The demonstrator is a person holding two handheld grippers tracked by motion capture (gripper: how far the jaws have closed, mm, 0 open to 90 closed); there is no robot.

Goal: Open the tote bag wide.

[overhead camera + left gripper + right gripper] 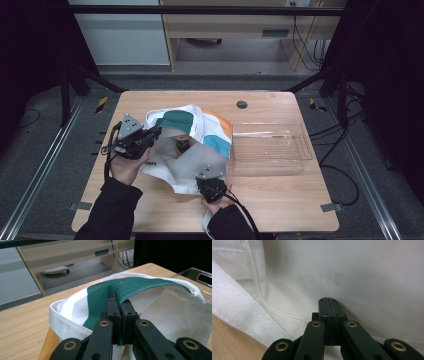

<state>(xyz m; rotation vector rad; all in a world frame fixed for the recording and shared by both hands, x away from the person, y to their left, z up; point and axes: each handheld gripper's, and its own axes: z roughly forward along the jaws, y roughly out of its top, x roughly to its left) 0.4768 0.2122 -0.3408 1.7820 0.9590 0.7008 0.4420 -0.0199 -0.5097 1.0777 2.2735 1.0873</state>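
Even, soft lighting; dark surroundings; near parts blurred.

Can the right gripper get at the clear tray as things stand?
Probably not right away: the right gripper is shut on the cloth bag; once it lets go, the table toward the clear tray looks free.

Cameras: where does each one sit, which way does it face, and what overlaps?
High view: above the table's near edge, facing forward and down; forearms, left gripper, right gripper.
Left gripper view: along its shut jaws pinching the bag's green rim.
Right gripper view: along shut jaws against white fabric.
All share the canvas bag.
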